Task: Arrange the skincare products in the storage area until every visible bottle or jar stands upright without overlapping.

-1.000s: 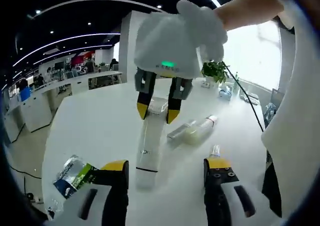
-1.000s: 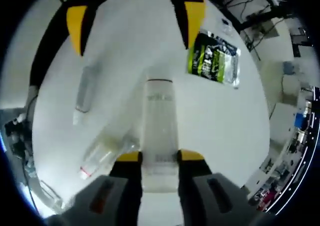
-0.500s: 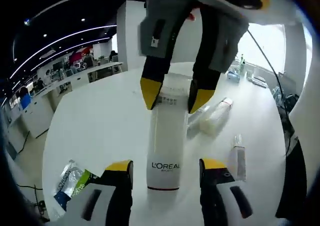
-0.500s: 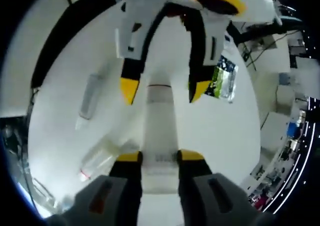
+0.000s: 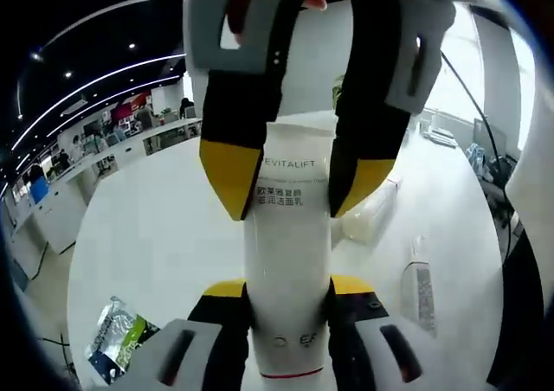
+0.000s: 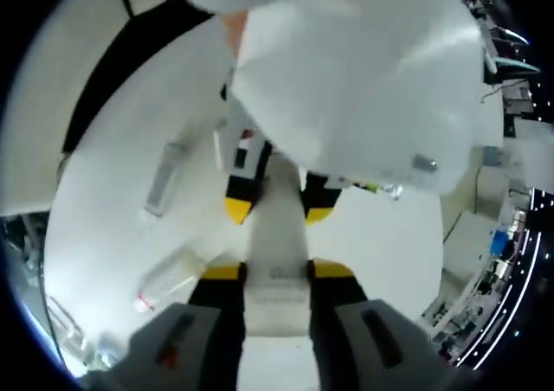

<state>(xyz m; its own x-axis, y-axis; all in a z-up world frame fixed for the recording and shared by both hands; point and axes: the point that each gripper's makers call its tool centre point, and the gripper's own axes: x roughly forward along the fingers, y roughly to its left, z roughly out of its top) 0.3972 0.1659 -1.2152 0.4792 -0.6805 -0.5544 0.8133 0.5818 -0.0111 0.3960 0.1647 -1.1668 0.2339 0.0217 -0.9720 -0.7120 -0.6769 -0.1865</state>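
Left gripper view: one white tube (image 5: 286, 261) printed "REVITALIFT" stands up from between the left gripper's (image 5: 288, 298) two yellow-tipped fingers, which press its lower part from both sides. The right gripper (image 5: 294, 179) reaches in from the top, and its two fingers are closed on the tube's upper end. So the single tube is held by both grippers, above the white worktop (image 5: 138, 235). On the worktop lie three more things: one clear bottle (image 5: 368, 214) on its side just right of the tube, one small slim tube (image 5: 417, 283) lying flat farther right, and one green-and-blue sachet (image 5: 117, 343) at lower left.

Right gripper view: the right gripper (image 6: 275, 274) clamps the tube (image 6: 275, 235), while the left gripper (image 6: 275, 202) grips it farther along. The clear bottle (image 6: 169, 278) and slim tube (image 6: 160, 183) lie to the left.
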